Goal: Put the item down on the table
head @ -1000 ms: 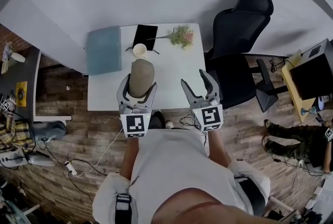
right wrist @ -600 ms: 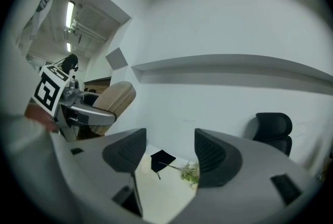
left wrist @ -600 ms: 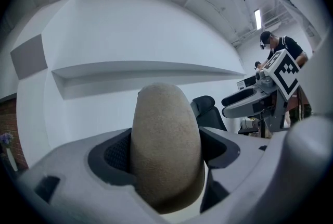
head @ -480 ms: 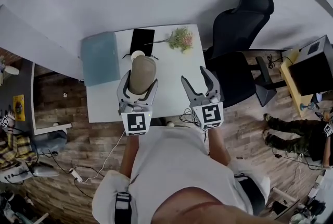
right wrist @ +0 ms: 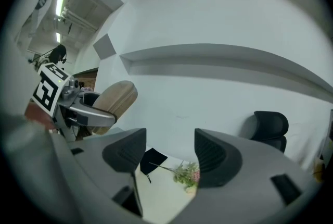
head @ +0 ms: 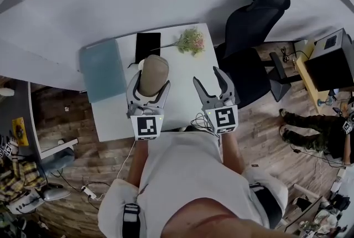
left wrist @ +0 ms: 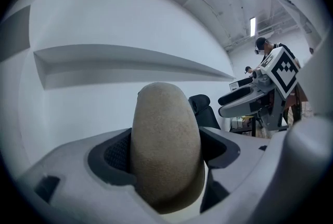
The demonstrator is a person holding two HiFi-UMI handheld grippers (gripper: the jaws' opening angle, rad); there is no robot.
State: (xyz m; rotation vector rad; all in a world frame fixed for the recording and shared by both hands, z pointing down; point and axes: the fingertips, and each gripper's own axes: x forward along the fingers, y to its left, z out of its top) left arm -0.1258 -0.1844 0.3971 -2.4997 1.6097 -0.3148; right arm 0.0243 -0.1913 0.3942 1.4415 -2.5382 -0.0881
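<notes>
The left gripper (head: 149,81) is closed tight on a tan, egg-shaped thing (head: 153,72), maybe a stone; its two jaws press on both sides of it, near the middle of the frame; the thing sticks out past the jaws, over the white table (head: 182,99), and does not seem to touch it; the right gripper (head: 208,79) is just beside, jaws wide apart with nothing in them; pink flowers (head: 191,40) lie at the table's top edge, near a black chair (head: 255,13).
</notes>
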